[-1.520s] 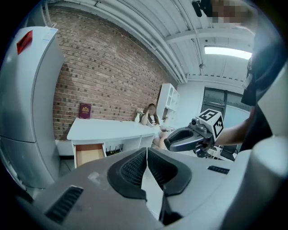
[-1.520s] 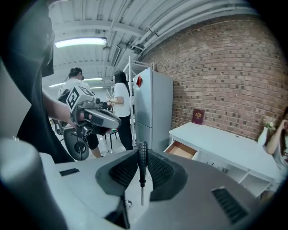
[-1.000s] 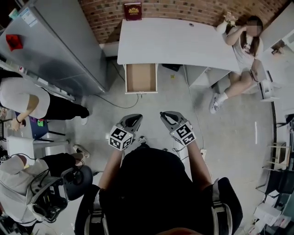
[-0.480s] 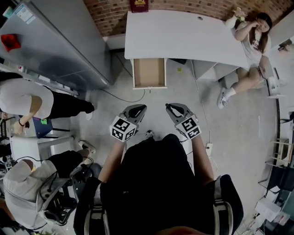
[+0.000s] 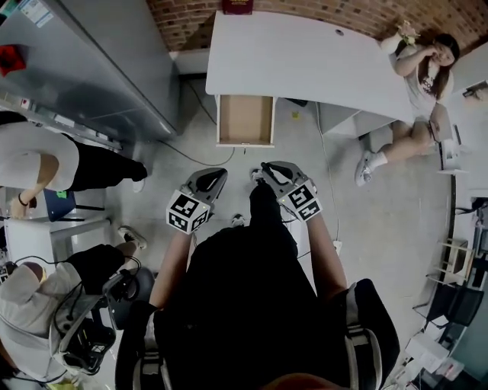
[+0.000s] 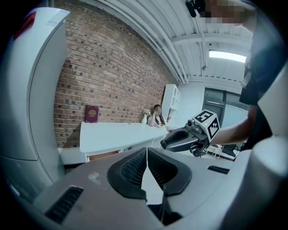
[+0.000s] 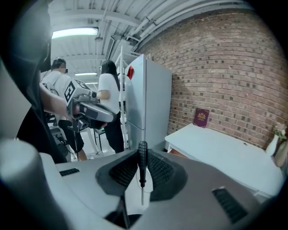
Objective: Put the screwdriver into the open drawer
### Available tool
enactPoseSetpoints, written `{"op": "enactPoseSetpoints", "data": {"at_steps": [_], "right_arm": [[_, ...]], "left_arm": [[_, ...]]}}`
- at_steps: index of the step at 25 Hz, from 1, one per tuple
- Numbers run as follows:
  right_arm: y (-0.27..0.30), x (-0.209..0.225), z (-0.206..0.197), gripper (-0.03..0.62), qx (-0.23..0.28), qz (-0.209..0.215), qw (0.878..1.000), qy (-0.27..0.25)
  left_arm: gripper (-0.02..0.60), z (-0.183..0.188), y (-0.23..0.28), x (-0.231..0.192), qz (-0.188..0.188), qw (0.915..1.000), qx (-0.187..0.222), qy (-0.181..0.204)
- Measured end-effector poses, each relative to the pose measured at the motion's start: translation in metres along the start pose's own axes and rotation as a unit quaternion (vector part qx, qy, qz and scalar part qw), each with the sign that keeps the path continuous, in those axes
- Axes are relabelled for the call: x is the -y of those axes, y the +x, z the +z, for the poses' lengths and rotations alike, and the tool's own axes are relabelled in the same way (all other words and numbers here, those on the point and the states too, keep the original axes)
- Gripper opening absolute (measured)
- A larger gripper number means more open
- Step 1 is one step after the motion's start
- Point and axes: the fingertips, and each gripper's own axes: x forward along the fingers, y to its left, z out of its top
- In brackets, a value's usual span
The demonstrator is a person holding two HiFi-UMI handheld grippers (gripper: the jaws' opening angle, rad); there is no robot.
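Note:
The screwdriver (image 7: 142, 165) has a black ribbed handle and a thin metal shaft. It stands upright between the pads of my right gripper (image 7: 142, 155), which is shut on it. In the head view the right gripper (image 5: 268, 170) is held over the floor, short of the open drawer (image 5: 245, 119), a light wooden box pulled out from under the white desk (image 5: 305, 61). My left gripper (image 5: 213, 175) is beside the right one, its pads closed together on nothing. The left gripper (image 6: 147, 152) view shows the right gripper's marker cube (image 6: 206, 124).
A tall grey cabinet (image 5: 91, 68) stands left of the desk. One person sits at the desk's right end (image 5: 415, 84), others stand at the left (image 5: 46, 164). A dark red book (image 5: 236, 6) leans on the brick wall. A cable (image 5: 183, 156) lies on the floor.
Both grippers have moved forward a little toward the drawer, and the right one has shifted left. A leg has stepped forward between them.

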Motion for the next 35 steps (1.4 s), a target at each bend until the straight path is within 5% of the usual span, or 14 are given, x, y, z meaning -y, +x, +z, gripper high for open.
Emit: {"op": "enactPoseSetpoints", "data": {"at_steps": [23, 35], "right_arm": [[0.125, 0.107, -0.044, 0.123, -0.092, 0.144, 0.984, -0.051], [0.231, 0.142, -0.137, 0.123, -0.173, 0.222, 0.955, -0.099]], "left_arm": [[0.020, -0.017, 0.075, -0.095, 0.114, 0.9877, -0.028, -0.103], [0.020, -0.062, 0.094, -0.152, 0.189, 0.9671, -0.048, -0.163]]}}
